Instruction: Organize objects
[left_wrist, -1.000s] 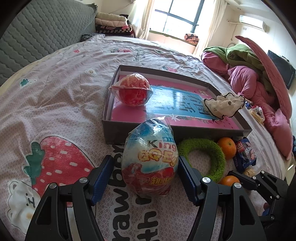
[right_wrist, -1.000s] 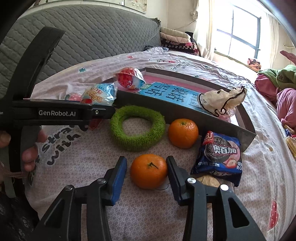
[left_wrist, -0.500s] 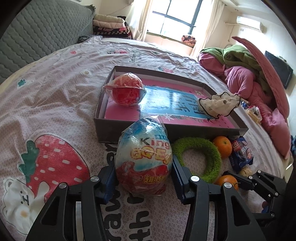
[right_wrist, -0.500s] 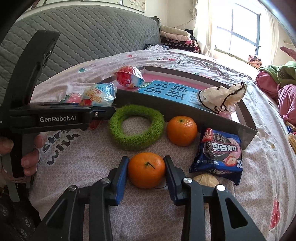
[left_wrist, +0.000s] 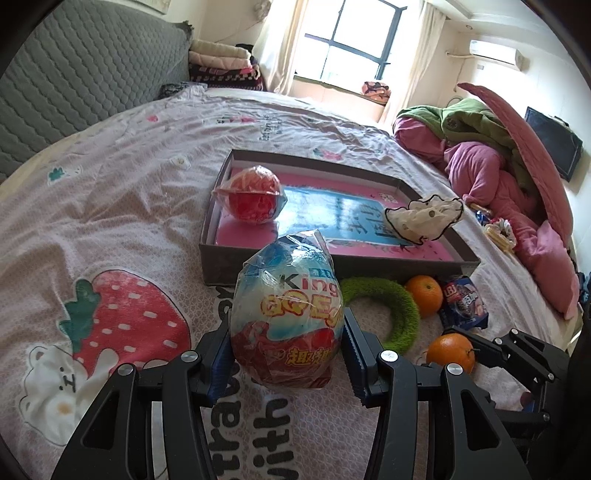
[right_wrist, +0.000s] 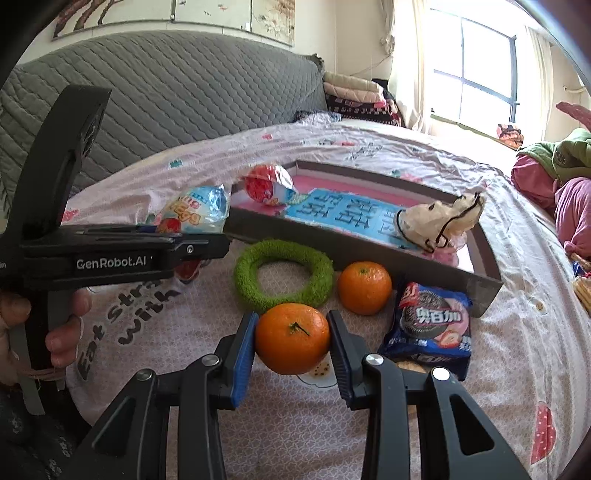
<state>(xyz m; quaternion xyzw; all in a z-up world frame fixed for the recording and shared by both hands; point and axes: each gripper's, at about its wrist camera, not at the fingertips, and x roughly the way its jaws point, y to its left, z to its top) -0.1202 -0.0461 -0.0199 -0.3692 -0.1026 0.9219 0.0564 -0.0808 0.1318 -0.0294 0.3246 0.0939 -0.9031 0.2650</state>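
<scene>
A foil-wrapped blue and red egg (left_wrist: 286, 317) sits between the pads of my left gripper (left_wrist: 286, 354), which is shut on it; the egg (right_wrist: 195, 210) hangs just above the bedsheet, in front of the grey tray (left_wrist: 221, 266). My right gripper (right_wrist: 291, 343) is shut on an orange (right_wrist: 291, 338) that stays low over the sheet, beside the green fuzzy ring (right_wrist: 284, 273). In the left wrist view that orange (left_wrist: 450, 352) and the right gripper (left_wrist: 509, 354) show at lower right. A red wrapped egg (left_wrist: 253, 195) and a white frilly cloth (left_wrist: 424, 218) lie in the tray.
A second orange (right_wrist: 364, 288) and a blue cookie packet (right_wrist: 432, 325) lie against the tray's (right_wrist: 332, 251) front wall. A person's hand (right_wrist: 62, 332) holds the left gripper's handle. Pink and green bedding (left_wrist: 498, 173) is piled at right; a grey headboard (right_wrist: 184, 92) stands behind.
The left jaws closed onto the blue and red egg and carried it slightly up and toward the tray. The right jaws closed in on the orange and now press it.
</scene>
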